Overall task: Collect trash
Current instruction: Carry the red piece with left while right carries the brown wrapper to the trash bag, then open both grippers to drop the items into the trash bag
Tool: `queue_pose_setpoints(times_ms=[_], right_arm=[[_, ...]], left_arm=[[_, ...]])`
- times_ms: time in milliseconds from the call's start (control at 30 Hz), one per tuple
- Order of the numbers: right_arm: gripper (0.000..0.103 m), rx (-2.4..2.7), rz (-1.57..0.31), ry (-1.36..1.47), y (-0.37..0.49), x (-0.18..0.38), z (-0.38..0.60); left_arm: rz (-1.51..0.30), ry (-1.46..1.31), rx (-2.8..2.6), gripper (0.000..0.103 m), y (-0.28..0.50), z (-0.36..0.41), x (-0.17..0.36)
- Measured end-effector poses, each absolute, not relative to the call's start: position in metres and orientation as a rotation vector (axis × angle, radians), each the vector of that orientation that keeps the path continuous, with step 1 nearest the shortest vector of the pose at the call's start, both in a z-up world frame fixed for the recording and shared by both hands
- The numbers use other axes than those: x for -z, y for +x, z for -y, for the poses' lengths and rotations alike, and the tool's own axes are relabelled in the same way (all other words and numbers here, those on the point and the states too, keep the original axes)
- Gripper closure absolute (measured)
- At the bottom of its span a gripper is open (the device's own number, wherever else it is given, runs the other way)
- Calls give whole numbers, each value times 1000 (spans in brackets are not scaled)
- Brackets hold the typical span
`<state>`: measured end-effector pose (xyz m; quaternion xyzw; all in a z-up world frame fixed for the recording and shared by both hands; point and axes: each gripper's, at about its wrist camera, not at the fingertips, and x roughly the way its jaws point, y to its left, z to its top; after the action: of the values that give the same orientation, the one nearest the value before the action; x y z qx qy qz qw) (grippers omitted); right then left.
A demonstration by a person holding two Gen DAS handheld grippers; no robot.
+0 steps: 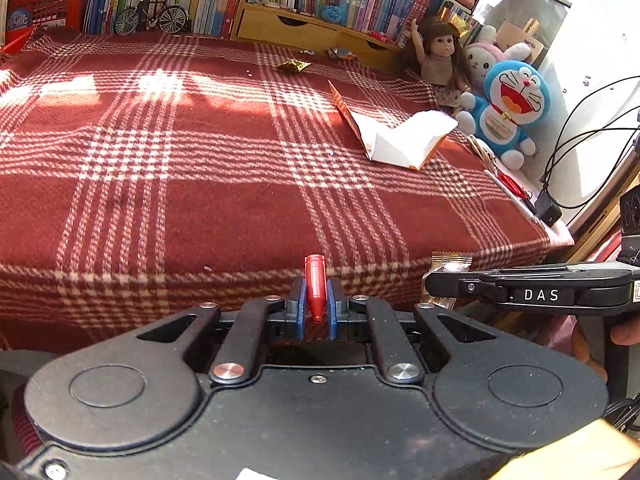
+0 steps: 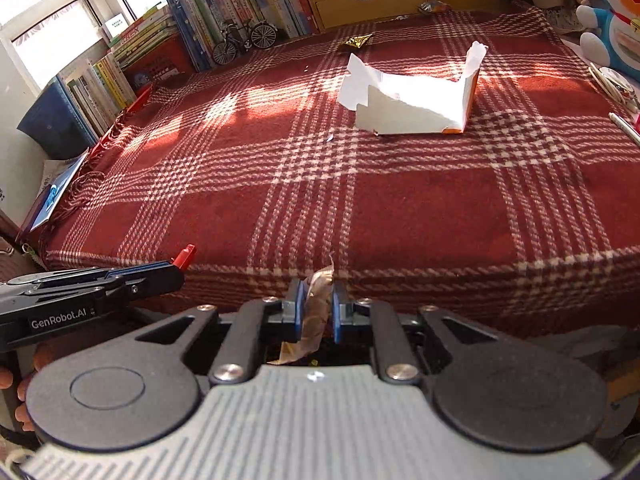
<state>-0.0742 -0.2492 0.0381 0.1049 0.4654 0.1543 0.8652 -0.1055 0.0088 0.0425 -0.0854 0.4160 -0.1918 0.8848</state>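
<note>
Currently I've got left gripper [image 1: 316, 308] clamped on red cap [image 1: 315, 286] | right gripper [image 2: 316, 316] pinching crinkly wrapper [image 2: 316, 312] | torn carton [image 2: 412, 100] mid-blanket [image 2: 280, 200]: light, flimsy, I'd grab its upright flap.

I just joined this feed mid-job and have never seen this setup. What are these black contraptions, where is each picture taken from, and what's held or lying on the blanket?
Each picture comes from a camera mounted on hand-held tongs, looking forward along the two fingers; a person carries one pair in each hand. The left tongs are shut on a small red cap. The right tongs pinch a crinkled clear wrapper. Ahead lies a red plaid blanket with a torn white carton and a gold foil scrap not yet collected.
</note>
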Motion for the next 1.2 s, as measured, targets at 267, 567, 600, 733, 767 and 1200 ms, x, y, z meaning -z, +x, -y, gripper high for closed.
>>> queue_pose_setpoints(times_ms=[267, 567, 600, 733, 767, 1200], right_arm=[[85, -335, -1072, 225, -83, -5, 238], [84, -325, -1173, 221, -82, 35, 225], [84, -326, -1183, 221, -82, 38, 224], [84, -328, -1203, 210, -79, 48, 221], [84, -328, -1206, 208, -79, 49, 220], [74, -334, -1223, 216, -67, 58, 211]], left_arm=[[-947, -153, 369, 92, -122, -11, -8], [-1056, -115, 342, 92, -119, -5, 33], [-1065, -112, 340, 92, -118, -4, 37], [-1096, -106, 322, 92, -114, -3, 50], [-1102, -107, 318, 92, -113, -3, 52], [-1124, -109, 304, 90, -104, -4, 62]])
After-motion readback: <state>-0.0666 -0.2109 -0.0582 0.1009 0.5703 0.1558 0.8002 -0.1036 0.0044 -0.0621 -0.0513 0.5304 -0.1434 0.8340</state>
